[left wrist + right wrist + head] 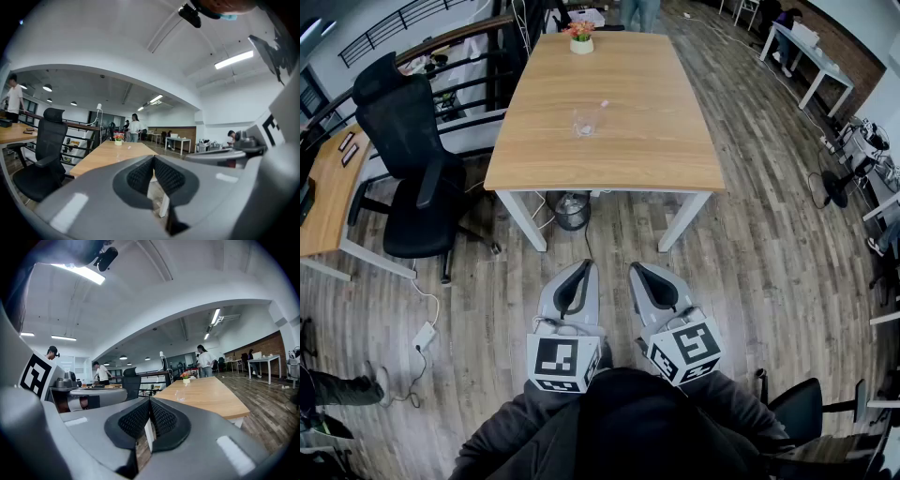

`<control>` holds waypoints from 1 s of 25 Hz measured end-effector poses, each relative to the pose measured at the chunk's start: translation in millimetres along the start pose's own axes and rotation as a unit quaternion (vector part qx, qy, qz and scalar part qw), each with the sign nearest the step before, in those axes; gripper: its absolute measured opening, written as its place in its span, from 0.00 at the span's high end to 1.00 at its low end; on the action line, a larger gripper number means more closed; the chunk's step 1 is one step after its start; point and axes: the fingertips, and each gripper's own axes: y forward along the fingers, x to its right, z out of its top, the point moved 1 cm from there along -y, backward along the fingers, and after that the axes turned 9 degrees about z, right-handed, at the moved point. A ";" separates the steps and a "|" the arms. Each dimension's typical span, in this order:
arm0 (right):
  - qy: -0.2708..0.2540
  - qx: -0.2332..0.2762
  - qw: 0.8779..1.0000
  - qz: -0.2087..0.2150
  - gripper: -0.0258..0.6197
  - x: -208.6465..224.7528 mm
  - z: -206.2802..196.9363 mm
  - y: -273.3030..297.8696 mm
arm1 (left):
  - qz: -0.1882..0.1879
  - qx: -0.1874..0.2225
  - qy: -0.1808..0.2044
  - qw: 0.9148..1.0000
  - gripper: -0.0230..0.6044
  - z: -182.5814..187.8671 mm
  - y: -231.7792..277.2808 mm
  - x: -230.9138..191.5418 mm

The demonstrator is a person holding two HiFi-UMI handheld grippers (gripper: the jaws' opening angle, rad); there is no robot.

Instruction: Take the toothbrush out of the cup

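Note:
A clear glass cup (pixel 585 121) stands near the middle of the wooden table (pixel 609 155), with a toothbrush (pixel 600 106) leaning out of it, its pink tip up and to the right. The same cup (pixel 180 395) shows small in the right gripper view. Both grippers are held close to my body, well short of the table's near edge. My left gripper (pixel 578 267) is shut with nothing between its pads. My right gripper (pixel 639 270) beside it is also shut and empty.
A small pot of flowers (pixel 580 37) sits at the table's far end. A black office chair (pixel 412 169) stands left of the table beside another desk (pixel 323 202). A bin (pixel 572 211) sits under the table. Cables and a power strip (pixel 423 335) lie on the floor at left.

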 end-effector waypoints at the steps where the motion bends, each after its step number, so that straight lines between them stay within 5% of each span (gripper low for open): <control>1: 0.001 0.000 1.000 0.000 0.96 -0.7 -1.2 4.7 | -0.001 -0.002 -0.001 1.000 0.95 -1.1 2.5 -4.0; 25: 0.010 -0.015 1.000 0.006 0.96 49.3 -0.1 85.4 | 0.026 -0.031 -0.007 0.999 0.95 -11.5 78.5 -52.5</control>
